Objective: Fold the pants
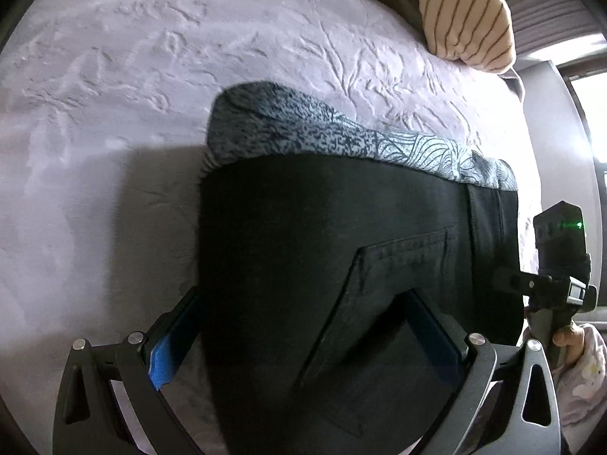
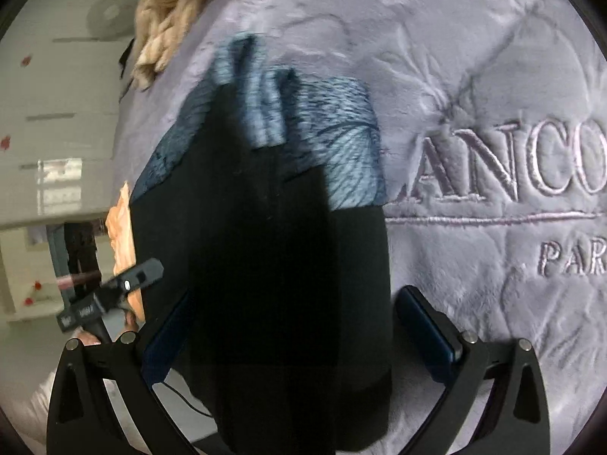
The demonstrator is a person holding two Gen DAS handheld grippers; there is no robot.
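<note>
Pants, black with a grey patterned lining turned out at the far edge, hang in front of us above the lilac blanket. Our left gripper stands with fingers apart, cloth between them. Our right gripper is likewise spread around the dark fabric. We see a striped pillow at the blanket's far right edge.

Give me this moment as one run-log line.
stage: mid-fold | pants: dark, patterned lining showing, draped between both grippers over grey blanket | left gripper: jaws apart | right gripper: jaws apart
</note>
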